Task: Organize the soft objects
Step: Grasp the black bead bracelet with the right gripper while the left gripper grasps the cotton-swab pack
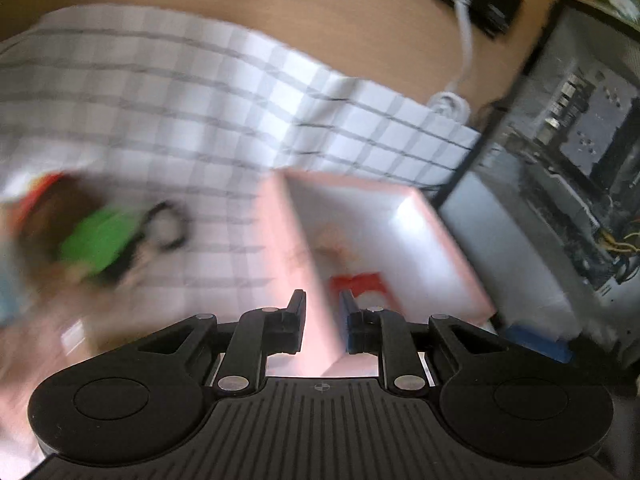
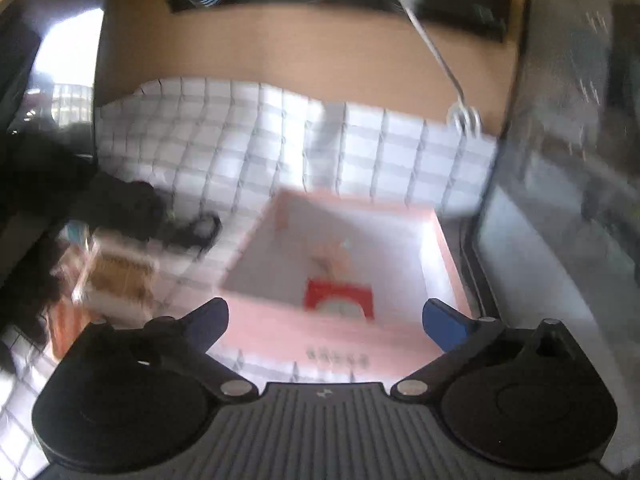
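now left tongs [image 1: 322, 304] pinch the pink box [image 1: 280, 248] wall; right tongs [image 2: 326, 322] gape wide.

My left view smears the green thing [image 1: 96, 242] beyond naming; the box's [image 1: 448, 248] red item [image 1: 362, 286] sits half-hidden.

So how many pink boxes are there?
1. The pink box sits on the checked cloth, beside the computer case. The left tool grips its wall; the right tool hovers open over it. The blur could hide others.
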